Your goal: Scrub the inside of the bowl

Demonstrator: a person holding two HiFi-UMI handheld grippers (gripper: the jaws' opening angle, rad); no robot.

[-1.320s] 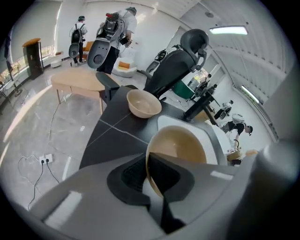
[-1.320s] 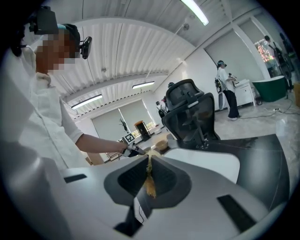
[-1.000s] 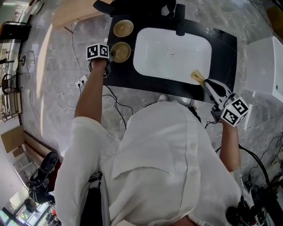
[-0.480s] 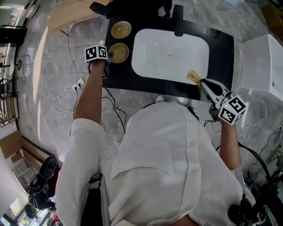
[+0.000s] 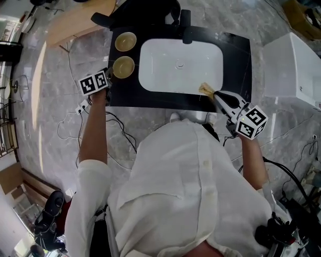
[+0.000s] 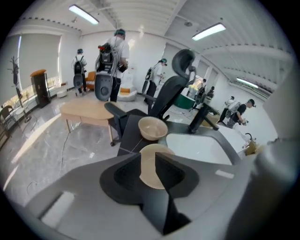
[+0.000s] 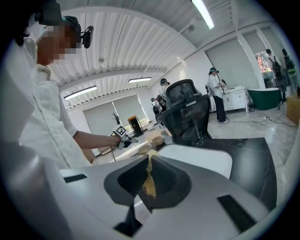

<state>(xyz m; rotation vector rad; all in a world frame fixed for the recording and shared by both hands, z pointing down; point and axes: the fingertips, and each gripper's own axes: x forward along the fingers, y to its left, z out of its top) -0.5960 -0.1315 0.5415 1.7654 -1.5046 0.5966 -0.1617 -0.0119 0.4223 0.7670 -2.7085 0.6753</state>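
Two tan bowls stand on the black counter (image 5: 235,55), left of the white sink (image 5: 165,75): a near bowl (image 5: 123,67) (image 6: 149,165) and a far bowl (image 5: 125,41) (image 6: 152,127). My left gripper (image 5: 109,74) (image 6: 147,157) hovers just off the near bowl's left rim. Its jaws have just been opening and stand open, with nothing pressed between them; the near bowl shows through the gap. My right gripper (image 5: 215,94) (image 7: 149,161) is at the sink's front right edge, shut on a yellow fibrous scrubber (image 5: 206,90) (image 7: 149,180).
A black faucet (image 5: 186,22) rises at the sink's back edge, and a black office chair (image 5: 140,10) stands behind the counter. A white cabinet (image 5: 291,70) sits to the right. Cables (image 5: 70,120) trail on the marble floor at left. Several people stand far off in the room.
The left gripper has let go of the near bowl's rim, opened, and drawn back up and away from it. The right gripper keeps its place, still holding the scrubber.
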